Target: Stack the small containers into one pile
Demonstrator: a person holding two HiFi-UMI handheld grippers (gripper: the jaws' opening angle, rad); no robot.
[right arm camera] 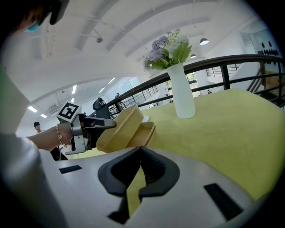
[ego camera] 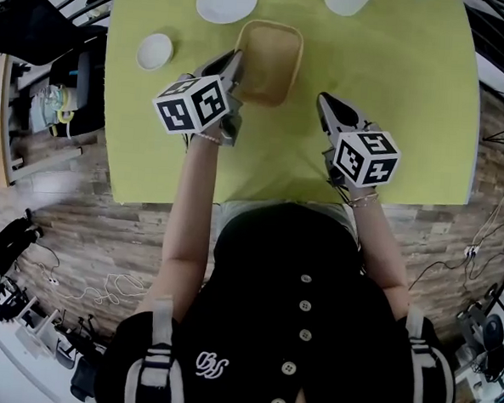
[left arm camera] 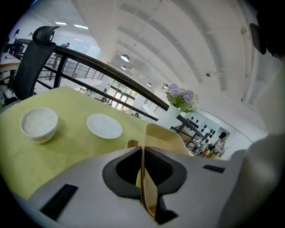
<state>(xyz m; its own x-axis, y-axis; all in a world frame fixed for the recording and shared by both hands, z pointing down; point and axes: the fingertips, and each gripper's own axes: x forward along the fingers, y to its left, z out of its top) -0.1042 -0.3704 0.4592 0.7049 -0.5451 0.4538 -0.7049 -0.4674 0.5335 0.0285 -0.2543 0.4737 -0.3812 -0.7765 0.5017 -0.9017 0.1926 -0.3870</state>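
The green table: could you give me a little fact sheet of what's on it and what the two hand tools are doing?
Surface: table under a green cloth
Left gripper: shut on the wall of a tan container, held tilted
Second tan container: just beneath the held one
Right gripper: shut, nothing in it, off to the side
Also there: white bowl, white plate, white vase with flowers

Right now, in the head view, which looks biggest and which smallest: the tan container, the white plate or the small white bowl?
1. tan container
2. white plate, slightly cut by the picture's top edge
3. small white bowl
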